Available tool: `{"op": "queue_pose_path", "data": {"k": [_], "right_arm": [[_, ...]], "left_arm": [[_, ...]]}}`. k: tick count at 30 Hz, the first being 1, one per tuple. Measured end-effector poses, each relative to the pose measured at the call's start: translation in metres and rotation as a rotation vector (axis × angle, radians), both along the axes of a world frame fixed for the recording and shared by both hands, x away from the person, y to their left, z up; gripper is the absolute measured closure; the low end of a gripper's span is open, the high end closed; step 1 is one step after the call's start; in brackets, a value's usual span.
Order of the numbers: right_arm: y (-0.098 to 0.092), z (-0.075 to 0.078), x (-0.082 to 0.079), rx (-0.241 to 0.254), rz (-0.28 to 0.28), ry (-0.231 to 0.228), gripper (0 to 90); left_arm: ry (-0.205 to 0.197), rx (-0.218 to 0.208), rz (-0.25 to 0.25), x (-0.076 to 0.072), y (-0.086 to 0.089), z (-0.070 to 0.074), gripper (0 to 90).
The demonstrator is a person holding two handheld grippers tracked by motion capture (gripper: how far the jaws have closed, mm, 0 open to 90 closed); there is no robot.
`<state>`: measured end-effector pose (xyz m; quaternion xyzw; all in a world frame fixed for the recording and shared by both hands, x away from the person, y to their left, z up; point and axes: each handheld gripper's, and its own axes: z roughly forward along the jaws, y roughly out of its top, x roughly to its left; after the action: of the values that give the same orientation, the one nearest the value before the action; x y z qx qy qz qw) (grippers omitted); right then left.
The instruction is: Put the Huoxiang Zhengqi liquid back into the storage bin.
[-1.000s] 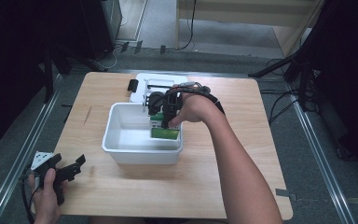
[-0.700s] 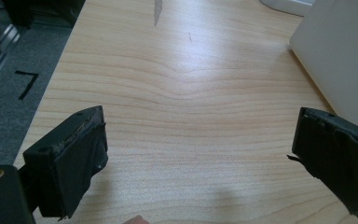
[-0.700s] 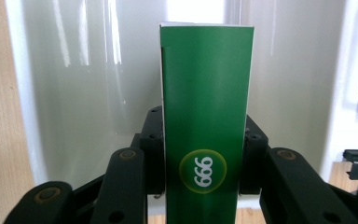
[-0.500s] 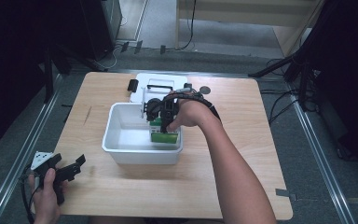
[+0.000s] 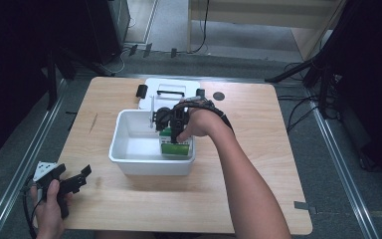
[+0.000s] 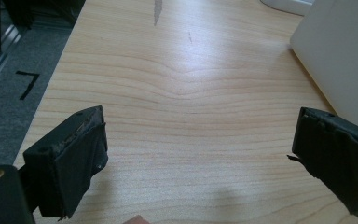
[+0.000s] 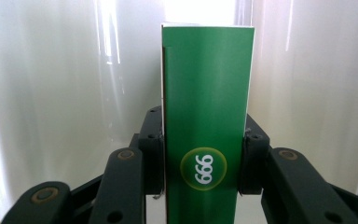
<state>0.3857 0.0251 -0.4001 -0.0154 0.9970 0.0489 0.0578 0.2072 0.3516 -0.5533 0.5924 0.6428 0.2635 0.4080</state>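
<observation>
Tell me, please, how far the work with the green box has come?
Done: the green box is already down inside the white bin, its lid lying behind. In hand: the right gripper grips the box between its fingers. Left: releasing it and withdrawing. The left gripper waits open at the table corner.

The box (image 5: 175, 147) sits in the bin (image 5: 129, 158), lid (image 5: 169, 90) behind it.

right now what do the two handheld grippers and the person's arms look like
Both grippers are black. The left gripper carries a grey three-cornered plate on top, trails a dark cable, and has two blocky black jaws with worn, frayed pads. The right gripper has black jointed link arms with round pivot pins and a dark cable looping over the hand. Both forearms are bare, with no sleeves in sight.
</observation>
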Motion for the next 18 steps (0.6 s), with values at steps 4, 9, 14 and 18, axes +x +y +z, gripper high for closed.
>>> {"op": "queue_pose_path", "data": {"k": [4, 9, 14, 18], "right_arm": [[-0.001, 0.004, 0.001, 0.022, -0.038, -0.017, 55.8], [-0.001, 0.014, -0.003, 0.048, -0.098, -0.006, 46.1], [-0.001, 0.022, -0.006, 0.067, -0.13, -0.012, 37.7], [-0.005, 0.037, -0.014, 0.129, -0.198, -0.054, 29.0]], "left_arm": [[-0.001, -0.004, 0.0, 0.0, 0.0, 0.0, 4.0], [-0.003, -0.009, 0.001, 0.0, 0.0, 0.0, 4.0], [-0.003, -0.006, 0.002, 0.0, 0.0, 0.0, 4.0], [0.001, -0.005, 0.004, 0.0, 0.0, 0.0, 4.0]]}}
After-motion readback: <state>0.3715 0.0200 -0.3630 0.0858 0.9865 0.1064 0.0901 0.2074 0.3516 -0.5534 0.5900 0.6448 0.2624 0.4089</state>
